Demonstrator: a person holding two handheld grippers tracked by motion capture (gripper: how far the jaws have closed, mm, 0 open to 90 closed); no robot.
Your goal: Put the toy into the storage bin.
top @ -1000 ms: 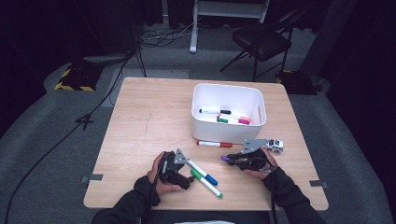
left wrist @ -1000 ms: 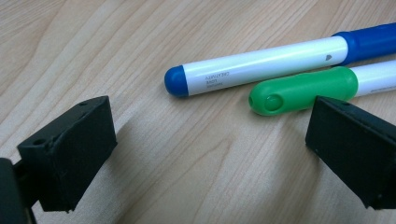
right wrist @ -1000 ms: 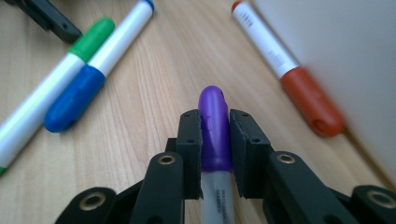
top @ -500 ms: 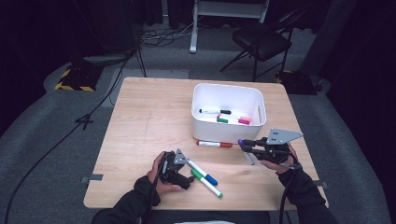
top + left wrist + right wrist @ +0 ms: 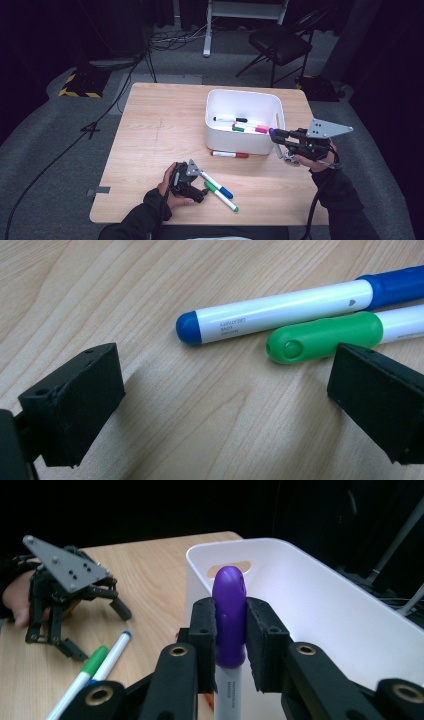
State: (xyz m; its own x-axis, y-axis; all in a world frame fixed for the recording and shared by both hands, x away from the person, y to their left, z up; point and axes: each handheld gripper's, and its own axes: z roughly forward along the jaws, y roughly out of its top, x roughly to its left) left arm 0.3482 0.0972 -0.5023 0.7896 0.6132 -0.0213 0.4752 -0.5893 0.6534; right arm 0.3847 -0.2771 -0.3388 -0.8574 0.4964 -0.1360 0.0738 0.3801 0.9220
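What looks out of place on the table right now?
Three markers lie loose on the table outside the white bin: a red one against its front wall, and a blue one and a green one near the left hand-held gripper.

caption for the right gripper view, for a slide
Right tool shut on a purple-capped marker, facing the white bin.

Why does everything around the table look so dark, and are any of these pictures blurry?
High view: light falls on the table while the floor and room behind fade to near black. Left gripper view: the blue marker and green marker are crisp; the near black pads look softer. Right gripper view: the purple marker is sharp against a black background.
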